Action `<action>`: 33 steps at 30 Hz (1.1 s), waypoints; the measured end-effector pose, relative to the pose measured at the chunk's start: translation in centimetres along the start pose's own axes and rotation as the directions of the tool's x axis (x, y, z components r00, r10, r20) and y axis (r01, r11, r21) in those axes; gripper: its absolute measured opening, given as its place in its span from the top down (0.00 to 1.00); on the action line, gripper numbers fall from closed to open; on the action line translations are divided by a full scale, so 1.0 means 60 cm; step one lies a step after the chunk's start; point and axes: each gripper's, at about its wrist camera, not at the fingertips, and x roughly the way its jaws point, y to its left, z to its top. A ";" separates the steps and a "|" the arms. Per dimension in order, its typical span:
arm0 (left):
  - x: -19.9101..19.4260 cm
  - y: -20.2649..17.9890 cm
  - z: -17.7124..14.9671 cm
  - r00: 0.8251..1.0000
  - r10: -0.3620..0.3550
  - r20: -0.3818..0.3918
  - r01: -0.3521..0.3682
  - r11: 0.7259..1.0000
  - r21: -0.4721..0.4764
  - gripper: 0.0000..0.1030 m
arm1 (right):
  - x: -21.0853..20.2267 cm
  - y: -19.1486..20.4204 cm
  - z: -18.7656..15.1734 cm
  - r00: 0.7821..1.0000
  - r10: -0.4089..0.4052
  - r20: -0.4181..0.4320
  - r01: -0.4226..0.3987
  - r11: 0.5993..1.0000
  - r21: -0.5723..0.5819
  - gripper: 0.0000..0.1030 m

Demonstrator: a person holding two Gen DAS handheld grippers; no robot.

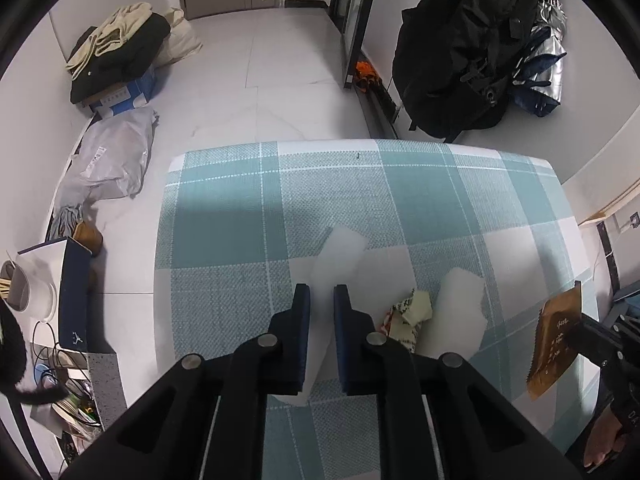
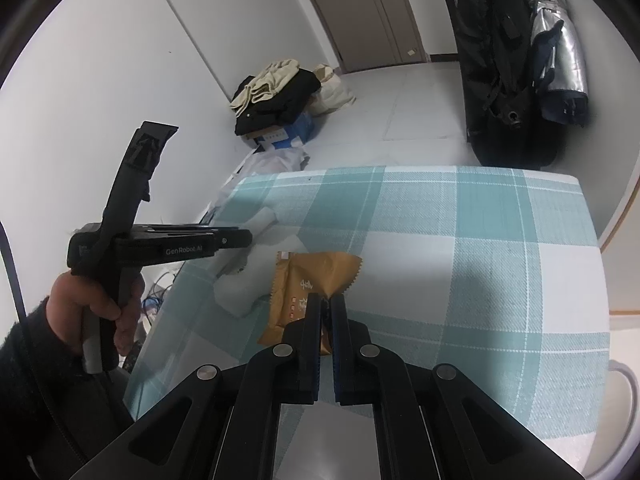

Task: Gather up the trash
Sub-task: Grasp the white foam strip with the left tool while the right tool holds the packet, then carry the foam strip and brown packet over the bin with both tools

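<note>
Both fisheye views are evenly lit by soft, cool indoor light with no harsh glare. A broad dark shadow band (image 1: 224, 216) crosses the checked tablecloth (image 1: 440, 200) just beyond the left gripper (image 1: 322, 292). In the right wrist view another soft shadow (image 2: 460, 292) falls on the cloth to the right of the right gripper (image 2: 326, 300). Straight edges bow strongly outward, and black vignetting fills the corners. Focus is sharp at the centre, slightly softer toward the rims.

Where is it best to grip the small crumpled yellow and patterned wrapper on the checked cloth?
Grip the crumpled wrapper across its raised yellow lump, coming straight down from above. It lies close beside the white foam piece, so a sideways approach would probably catch that too.
</note>
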 end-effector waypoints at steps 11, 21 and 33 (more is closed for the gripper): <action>-0.026 0.010 -0.009 0.998 -0.033 0.053 0.036 0.998 -0.054 0.93 | 0.000 0.004 -0.003 1.000 -0.019 0.001 0.019 1.000 0.001 0.96; -0.068 0.019 -0.026 0.987 -0.084 0.140 0.097 0.992 -0.084 0.93 | -0.008 0.007 -0.017 0.999 -0.051 0.001 0.051 0.998 0.026 0.97; -0.133 0.006 -0.059 0.958 -0.157 0.240 0.176 0.982 -0.060 0.93 | -0.066 0.032 -0.034 0.996 -0.017 0.086 0.013 0.999 0.051 0.96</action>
